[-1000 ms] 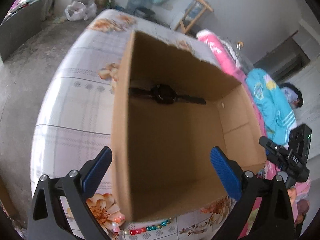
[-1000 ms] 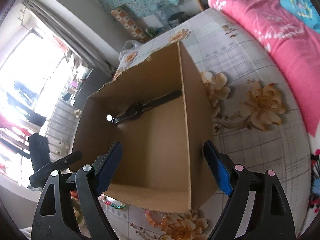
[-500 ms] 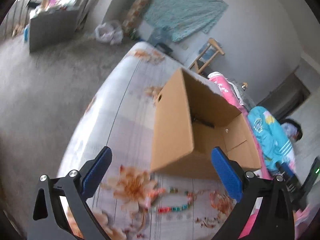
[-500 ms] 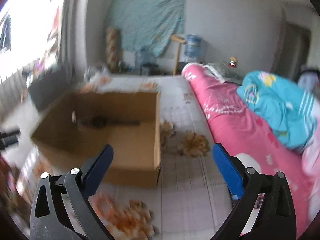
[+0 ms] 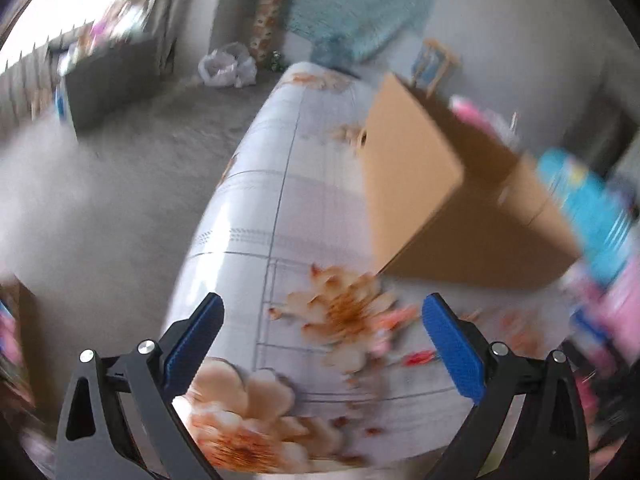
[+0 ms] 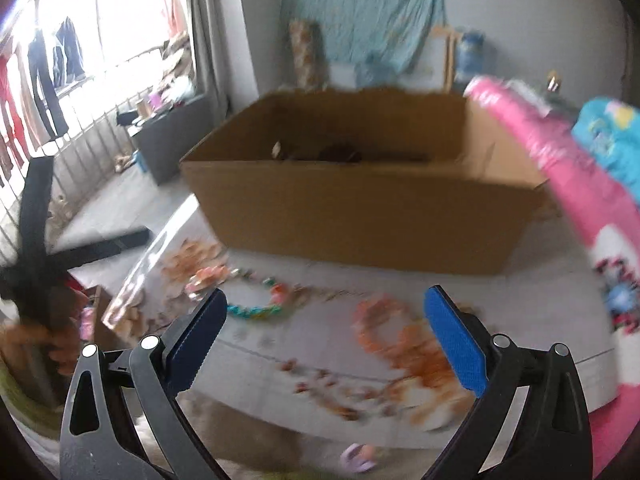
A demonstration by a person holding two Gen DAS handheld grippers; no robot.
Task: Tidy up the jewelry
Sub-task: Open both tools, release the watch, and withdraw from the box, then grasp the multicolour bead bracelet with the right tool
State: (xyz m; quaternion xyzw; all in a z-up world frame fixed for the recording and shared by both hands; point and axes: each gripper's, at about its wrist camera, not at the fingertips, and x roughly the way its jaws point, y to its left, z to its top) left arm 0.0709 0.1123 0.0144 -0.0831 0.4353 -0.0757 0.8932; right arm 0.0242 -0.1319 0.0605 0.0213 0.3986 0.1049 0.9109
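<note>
Cardboard box (image 6: 360, 208), rectangular, matte; beaded necklace (image 6: 256, 312) on floral cloth (image 5: 320, 216).

The cardboard box (image 6: 360, 208) sits on the bed (image 6: 312, 344), a dark item inside it. The bead necklace (image 6: 256, 308) lies in front; a rolled quilt (image 6: 560, 168) runs along the right.
</note>
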